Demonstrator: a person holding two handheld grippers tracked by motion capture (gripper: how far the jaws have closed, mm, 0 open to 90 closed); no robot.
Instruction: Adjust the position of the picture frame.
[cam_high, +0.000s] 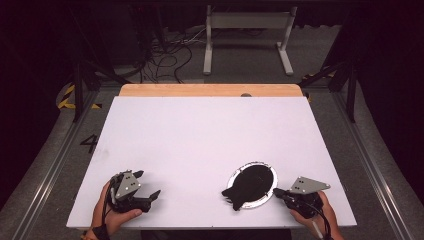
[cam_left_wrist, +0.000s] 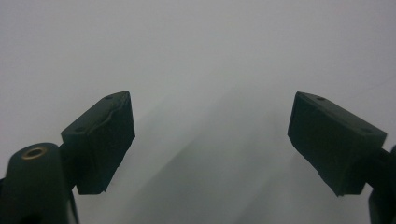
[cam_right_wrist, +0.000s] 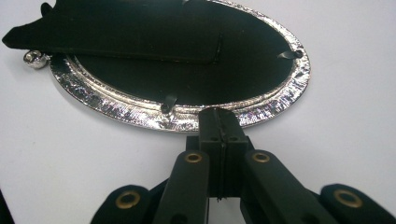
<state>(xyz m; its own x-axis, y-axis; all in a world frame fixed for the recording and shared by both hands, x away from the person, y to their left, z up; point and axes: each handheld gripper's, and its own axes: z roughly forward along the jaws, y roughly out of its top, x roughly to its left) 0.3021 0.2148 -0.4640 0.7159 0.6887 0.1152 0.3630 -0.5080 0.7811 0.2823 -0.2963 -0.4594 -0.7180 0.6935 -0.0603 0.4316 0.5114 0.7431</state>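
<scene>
An oval picture frame (cam_high: 252, 184) lies face down on the white table (cam_high: 200, 135), near the front right. It has a shiny silver rim (cam_right_wrist: 116, 105) and a black back with a fold-out stand (cam_right_wrist: 130, 32). My right gripper (cam_high: 278, 191) is shut, and its tips (cam_right_wrist: 218, 116) rest against the rim's near edge; whether they pinch it is unclear. My left gripper (cam_high: 148, 183) is held at the front left, well apart from the frame. Its jaws are wide open (cam_left_wrist: 210, 135) over bare table with nothing between them.
A wooden strip (cam_high: 210, 90) runs along the table's far edge. Beyond it on the floor stand a white metal stand (cam_high: 247, 22) and loose cables (cam_high: 165, 55). Dark rails (cam_high: 350, 95) flank the table on both sides.
</scene>
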